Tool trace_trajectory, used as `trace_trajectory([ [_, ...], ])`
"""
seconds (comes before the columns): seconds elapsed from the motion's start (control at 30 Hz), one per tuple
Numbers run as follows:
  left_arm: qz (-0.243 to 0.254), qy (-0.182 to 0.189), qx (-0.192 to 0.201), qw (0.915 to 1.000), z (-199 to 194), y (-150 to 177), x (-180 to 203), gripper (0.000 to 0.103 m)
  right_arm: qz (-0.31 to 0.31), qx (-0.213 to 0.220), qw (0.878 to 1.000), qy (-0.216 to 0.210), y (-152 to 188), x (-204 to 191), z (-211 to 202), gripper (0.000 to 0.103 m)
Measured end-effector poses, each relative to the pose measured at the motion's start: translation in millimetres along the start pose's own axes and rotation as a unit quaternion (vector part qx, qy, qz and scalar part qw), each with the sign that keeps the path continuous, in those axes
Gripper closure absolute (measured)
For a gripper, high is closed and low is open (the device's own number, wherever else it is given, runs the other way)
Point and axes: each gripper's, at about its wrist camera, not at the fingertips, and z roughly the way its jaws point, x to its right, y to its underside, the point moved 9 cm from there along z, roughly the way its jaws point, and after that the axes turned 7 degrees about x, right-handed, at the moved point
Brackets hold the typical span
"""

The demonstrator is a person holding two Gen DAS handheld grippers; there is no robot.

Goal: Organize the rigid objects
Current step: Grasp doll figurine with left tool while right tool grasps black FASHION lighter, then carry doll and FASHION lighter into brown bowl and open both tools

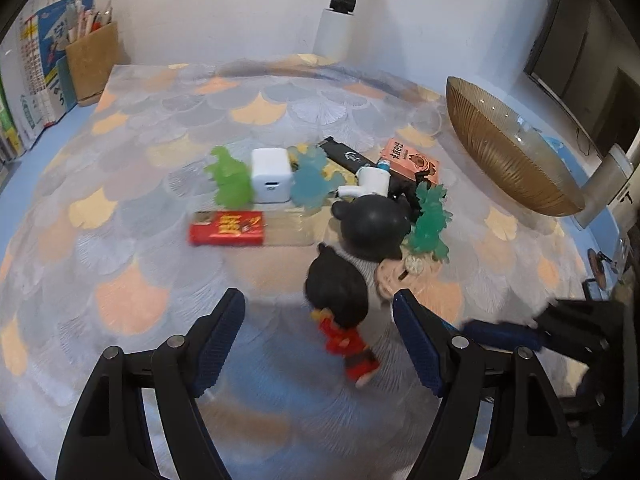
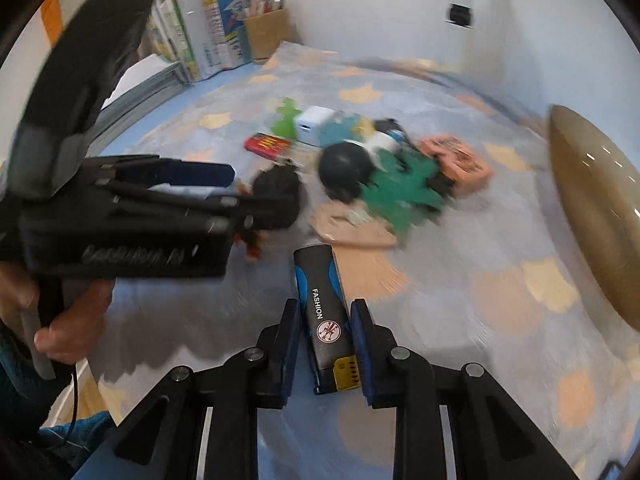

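My right gripper, jaws clamped on a black lighter, carries it over the cloth; the bowl looks its likely destination. My left gripper, jaws apart, straddles the red doll, which needs squeezing next.

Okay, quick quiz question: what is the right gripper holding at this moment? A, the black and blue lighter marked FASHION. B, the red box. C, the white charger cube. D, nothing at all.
A: in the right wrist view the right gripper has its blue pads pressed on both sides of the black and blue lighter, while the red box and the white charger cube lie out on the mat.
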Motion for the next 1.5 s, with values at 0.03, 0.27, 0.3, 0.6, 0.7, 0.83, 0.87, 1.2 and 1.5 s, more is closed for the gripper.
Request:
trace_trajectory([
  [0.03,0.002,-0.003,-0.003,1.0,4,0,2,0.041,0.006,0.0,1.0,0.005,5,6,-4,0.078],
  [0.27,0.025,-0.012,0.008,0.9996,2,1,7,0.073,0.038,0.001,0.999,0.021,24,38,-25,0.078],
  [0.3,0.024,-0.011,0.011,0.9996,-1,3,7,0.073,0.041,0.001,0.999,0.019,26,40,-28,0.078],
  [0.6,-0.001,0.005,0.017,0.9998,-13,14,0,0.073,0.047,-0.005,0.998,0.031,25,42,-24,0.076],
  [0.7,0.003,0.005,0.022,0.9997,-16,14,2,0.073,0.021,-0.006,0.998,0.051,21,36,-20,0.076],
  [0.83,0.002,0.002,0.022,0.9998,-18,16,2,0.073,-0.008,0.006,0.999,0.04,20,9,-18,0.08],
  [0.87,0.0,0.001,0.022,0.9998,-18,16,1,0.073,-0.014,0.007,0.999,0.04,21,3,-18,0.08],
  [1.2,0.015,-0.002,0.045,0.9989,-34,1,11,0.073,-0.017,0.031,0.999,0.003,19,-25,-47,0.081],
  [1.5,0.07,0.014,0.081,0.9942,-44,-53,64,0.074,0.05,0.095,0.992,0.066,-17,64,-115,0.081],
])
